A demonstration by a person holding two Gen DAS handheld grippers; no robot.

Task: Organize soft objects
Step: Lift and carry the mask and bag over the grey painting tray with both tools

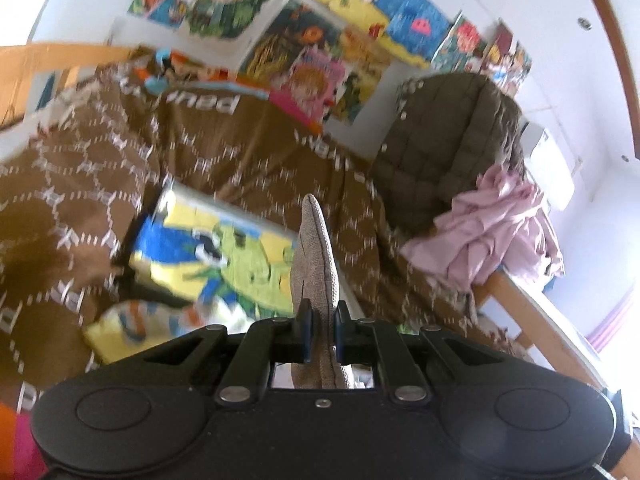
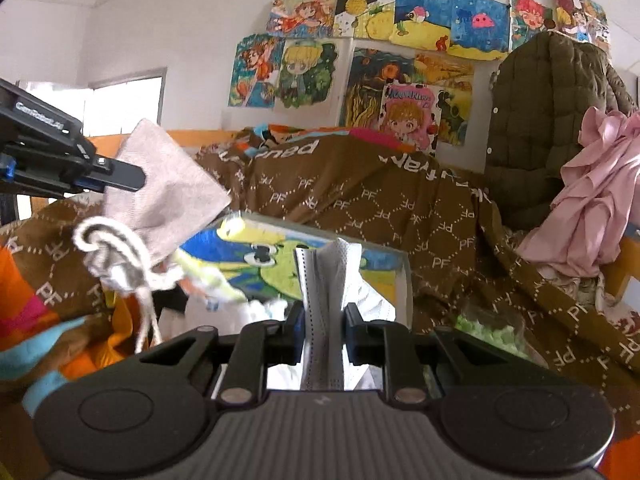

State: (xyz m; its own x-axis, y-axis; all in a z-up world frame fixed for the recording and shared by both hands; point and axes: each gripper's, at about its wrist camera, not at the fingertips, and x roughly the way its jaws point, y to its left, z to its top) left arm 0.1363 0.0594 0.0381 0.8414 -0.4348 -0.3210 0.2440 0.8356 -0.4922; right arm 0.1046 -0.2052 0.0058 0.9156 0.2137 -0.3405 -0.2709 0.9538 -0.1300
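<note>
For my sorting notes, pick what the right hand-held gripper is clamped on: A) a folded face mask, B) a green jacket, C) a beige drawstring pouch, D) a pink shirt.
A: the right hand-held gripper pinches a folded face mask between its pads, while the beige drawstring pouch hangs from the left hand-held gripper.

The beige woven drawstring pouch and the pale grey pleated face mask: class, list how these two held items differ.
The beige woven drawstring pouch is coarse cloth with a knotted cord; the pale grey pleated face mask is thin and dotted along its edge. The pouch hangs from the left gripper; the mask stands upright in the right gripper. Both are soft and pinched.
</note>
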